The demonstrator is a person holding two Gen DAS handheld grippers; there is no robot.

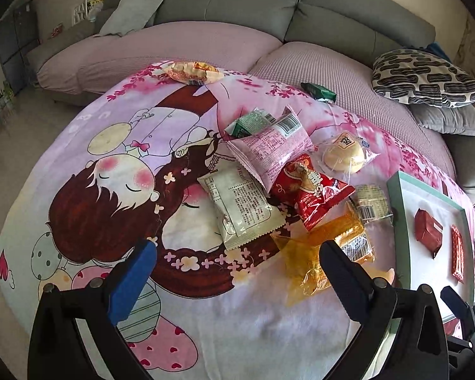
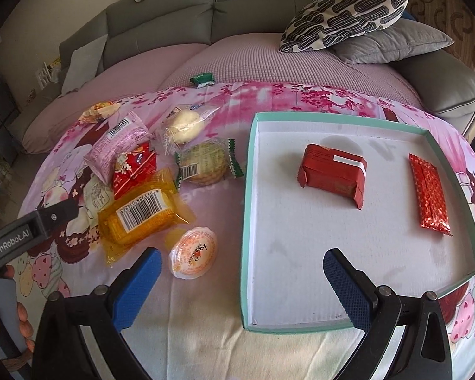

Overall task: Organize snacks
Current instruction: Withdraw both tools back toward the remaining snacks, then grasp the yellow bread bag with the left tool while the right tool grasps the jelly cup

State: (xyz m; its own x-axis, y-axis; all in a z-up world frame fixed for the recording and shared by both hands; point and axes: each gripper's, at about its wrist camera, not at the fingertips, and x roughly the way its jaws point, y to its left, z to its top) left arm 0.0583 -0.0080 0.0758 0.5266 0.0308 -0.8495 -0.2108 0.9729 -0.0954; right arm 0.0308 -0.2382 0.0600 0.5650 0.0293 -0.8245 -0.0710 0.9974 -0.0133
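- Blue-padded and spread wide, my right jaws, the right gripper (image 2: 242,285), hold nothing; they hover over the near rim of the teal tray (image 2: 248,221), a good spot for either dropping in or reaching out to the snacks.
- My left gripper (image 1: 237,272) is likewise open and empty, its jaws apart above the cartoon blanket (image 1: 79,164) that covers the surface, aimed at the pile.
- Nearest my right side lies a round jelly cup (image 2: 193,255), just beside the tray's left wall and apart from the pile, so I judge it the easiest next pick.
- Just beyond it sits the orange packet (image 2: 142,218), barcode up, its far edge against the red snack bag (image 2: 133,169).
- Past those, the pink packet (image 2: 117,148), a white packet (image 1: 240,205), a green-edged biscuit (image 2: 205,161) and a clear-wrapped bun (image 2: 185,128) crowd together, some overlapping, so they will need lifting one at a time.
- Inside the tray, a red wrapped block (image 2: 331,167) and a flat red bar (image 2: 432,196) lie well apart, laid out rather than heaped; most of the floor is bare, so sorting looks barely begun.
- Farther off, a yellow bag (image 2: 99,110) lies at the blanket's edge, and a small green pack (image 2: 202,79) lies off it on the sofa seat (image 2: 300,69).
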